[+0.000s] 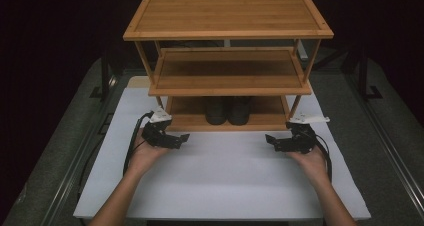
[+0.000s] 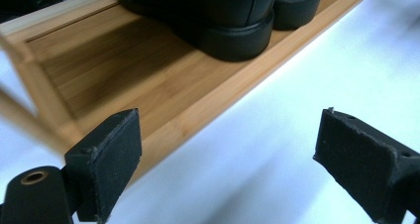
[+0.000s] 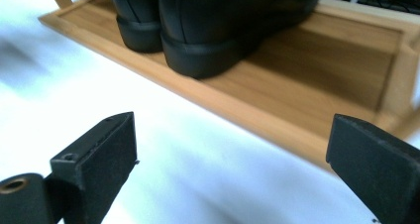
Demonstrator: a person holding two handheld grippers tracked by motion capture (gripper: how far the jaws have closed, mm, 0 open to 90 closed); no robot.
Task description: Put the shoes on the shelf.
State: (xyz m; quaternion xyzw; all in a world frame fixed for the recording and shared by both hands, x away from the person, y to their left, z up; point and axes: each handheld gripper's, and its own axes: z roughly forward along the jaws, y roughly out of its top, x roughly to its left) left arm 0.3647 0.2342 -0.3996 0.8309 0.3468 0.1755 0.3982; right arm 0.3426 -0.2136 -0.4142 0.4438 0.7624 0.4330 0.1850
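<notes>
From the high view, a three-tier bamboo shoe rack (image 1: 227, 61) stands on the white-covered worktop (image 1: 220, 181) with a pair of black leather shoes (image 1: 228, 111) side by side on its bottom shelf, while the left tongs (image 1: 184, 138) and the right tongs (image 1: 270, 140) hover over the worktop just in front of the rack, well apart, tips turned toward each other, both spread and holding nothing. In the left gripper view the spread pads (image 2: 111, 159) frame the rack's front rail with a shoe heel beyond. In the right gripper view the pads (image 3: 106, 154) likewise stand wide apart, both heels ahead on the shelf.
</notes>
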